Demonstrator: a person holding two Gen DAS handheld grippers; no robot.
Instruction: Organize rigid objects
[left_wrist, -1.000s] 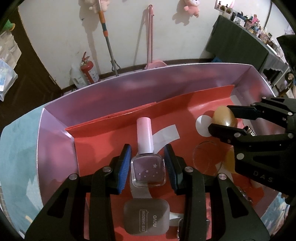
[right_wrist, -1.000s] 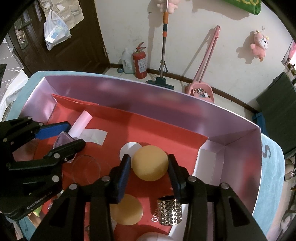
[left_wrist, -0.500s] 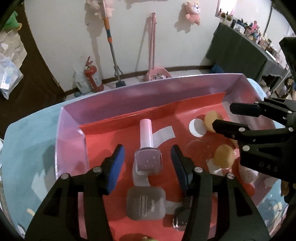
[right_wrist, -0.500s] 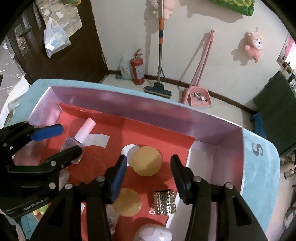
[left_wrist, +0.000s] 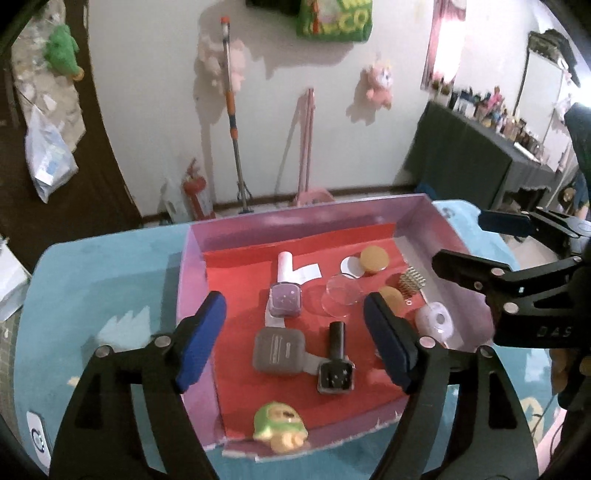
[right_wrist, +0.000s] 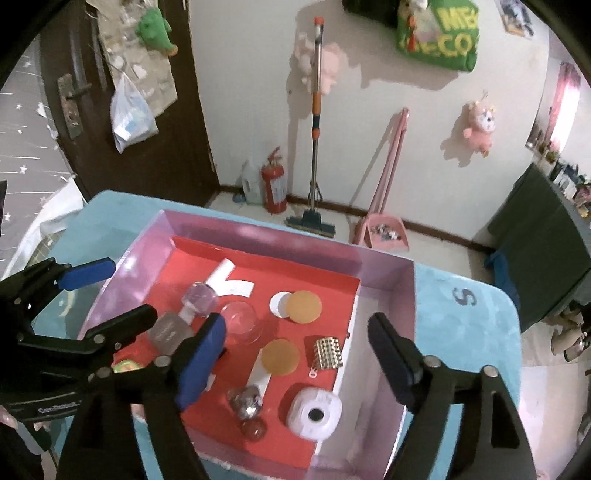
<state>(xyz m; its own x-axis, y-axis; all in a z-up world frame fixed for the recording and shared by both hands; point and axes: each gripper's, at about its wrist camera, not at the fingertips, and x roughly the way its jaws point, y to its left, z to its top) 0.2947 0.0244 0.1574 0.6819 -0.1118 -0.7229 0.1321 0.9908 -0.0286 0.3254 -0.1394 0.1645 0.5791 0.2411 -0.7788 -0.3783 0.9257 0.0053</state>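
Observation:
A pink box (left_wrist: 295, 218) (right_wrist: 384, 266) with a red lining sits on the blue table. In it lie a purple nail polish bottle (left_wrist: 284, 301) (right_wrist: 199, 297), a grey case (left_wrist: 277, 350) (right_wrist: 170, 332), a black nail polish bottle (left_wrist: 336, 365), two tan discs (left_wrist: 373, 258) (right_wrist: 303, 305), a clear dish (left_wrist: 341, 295) (right_wrist: 240, 321), a studded metal piece (left_wrist: 410, 278) (right_wrist: 327, 352), a white round device (left_wrist: 434, 320) (right_wrist: 314, 411) and a green toy (left_wrist: 280, 424). My left gripper (left_wrist: 295, 339) and right gripper (right_wrist: 295, 363) are both open, empty, raised above the box.
The blue table (left_wrist: 103, 288) (right_wrist: 465, 306) surrounds the box. A mop (right_wrist: 314, 147), a fire extinguisher (right_wrist: 273, 188) and a pink dustpan (right_wrist: 384, 229) stand against the far wall. A dark cabinet (left_wrist: 472, 162) is at the right.
Both grippers have opened wide and pulled back up out of the box. The purple bottle and the tan disc stay lying on the red lining.

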